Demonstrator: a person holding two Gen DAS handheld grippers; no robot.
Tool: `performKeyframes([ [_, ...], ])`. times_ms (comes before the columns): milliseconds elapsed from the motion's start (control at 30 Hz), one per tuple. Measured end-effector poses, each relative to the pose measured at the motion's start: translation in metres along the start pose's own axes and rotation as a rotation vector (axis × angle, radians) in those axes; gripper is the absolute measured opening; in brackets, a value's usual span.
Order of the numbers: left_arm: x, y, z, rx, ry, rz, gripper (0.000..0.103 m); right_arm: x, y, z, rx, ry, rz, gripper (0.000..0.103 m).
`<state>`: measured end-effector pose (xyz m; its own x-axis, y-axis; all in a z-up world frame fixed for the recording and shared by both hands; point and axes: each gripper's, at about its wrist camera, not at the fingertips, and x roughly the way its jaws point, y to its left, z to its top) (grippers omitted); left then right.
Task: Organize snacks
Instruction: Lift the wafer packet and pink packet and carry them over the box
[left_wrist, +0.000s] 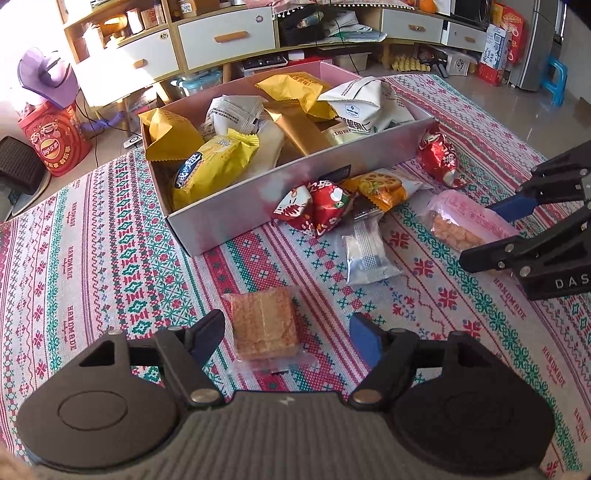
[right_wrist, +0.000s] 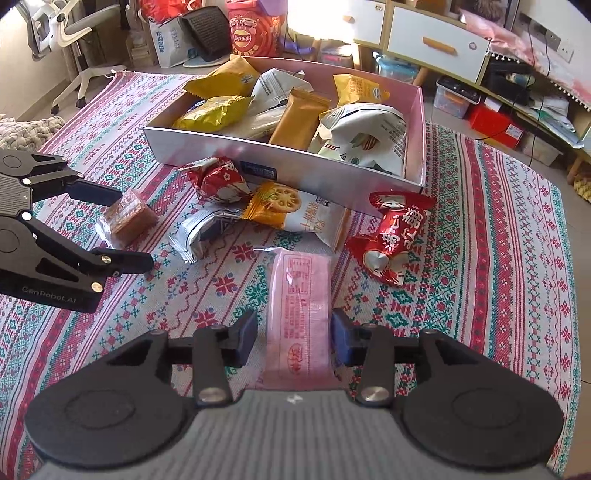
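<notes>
A pink box (left_wrist: 280, 181) (right_wrist: 295, 162) filled with several yellow, white and gold snack packets stands on the patterned cloth. In front of it lies a clear-wrapped brown cake (left_wrist: 264, 325) (right_wrist: 127, 218). My left gripper (left_wrist: 286, 334) (right_wrist: 131, 229) is open around the cake, with a gap on both sides. A pink packet (right_wrist: 299, 310) (left_wrist: 461, 221) lies flat on the cloth between the fingers of my right gripper (right_wrist: 293, 341) (left_wrist: 487, 236). That gripper is open too: the left pad (right_wrist: 245, 341) stands clear of the packet and the right pad sits close against its edge.
Loose on the cloth by the box wall are two red packets (left_wrist: 321, 210) (left_wrist: 439, 155), an orange-and-white cracker packet (left_wrist: 384, 188) and a silver packet (left_wrist: 365, 254). Drawers, shelves, a red Lay's bag (left_wrist: 55, 140) and an office chair (right_wrist: 74, 33) stand beyond the cloth.
</notes>
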<state>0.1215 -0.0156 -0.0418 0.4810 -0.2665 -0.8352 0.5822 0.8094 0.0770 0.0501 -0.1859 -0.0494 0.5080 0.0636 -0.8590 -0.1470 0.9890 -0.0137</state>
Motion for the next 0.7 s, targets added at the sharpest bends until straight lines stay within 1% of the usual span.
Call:
performKeyframes([
  [100, 0.000, 0.001, 0.000, -0.011, -0.004, -0.004, 0.077, 0.003, 0.002, 0.000, 0.009, 0.000, -0.004, 0.039],
  [167, -0.001, 0.000, 0.000, -0.014, -0.005, -0.009, 0.072, 0.003, 0.003, 0.000, 0.005, -0.005, -0.008, 0.040],
  [200, -0.002, -0.001, 0.000, -0.012, -0.004, -0.009, 0.071, 0.002, 0.004, 0.000, 0.006, -0.007, -0.006, 0.039],
  [367, -0.003, -0.005, 0.000, 0.000, 0.000, -0.016, 0.054, 0.000, 0.006, 0.000, 0.003, -0.011, 0.003, 0.030],
  [400, -0.003, -0.006, 0.000, 0.003, 0.000, -0.013, 0.052, 0.000, 0.006, 0.000, -0.001, -0.012, 0.003, 0.030],
  [467, -0.003, -0.007, 0.000, 0.006, 0.003, -0.003, 0.044, 0.000, 0.008, 0.000, -0.012, -0.014, 0.002, 0.029],
  [533, -0.002, -0.008, 0.000, 0.006, 0.008, 0.001, 0.042, -0.001, 0.009, 0.000, -0.022, -0.018, 0.000, 0.029],
  [700, -0.003, -0.010, 0.001, 0.013, 0.012, 0.009, 0.041, -0.003, 0.012, 0.001, -0.035, -0.027, 0.000, 0.029],
])
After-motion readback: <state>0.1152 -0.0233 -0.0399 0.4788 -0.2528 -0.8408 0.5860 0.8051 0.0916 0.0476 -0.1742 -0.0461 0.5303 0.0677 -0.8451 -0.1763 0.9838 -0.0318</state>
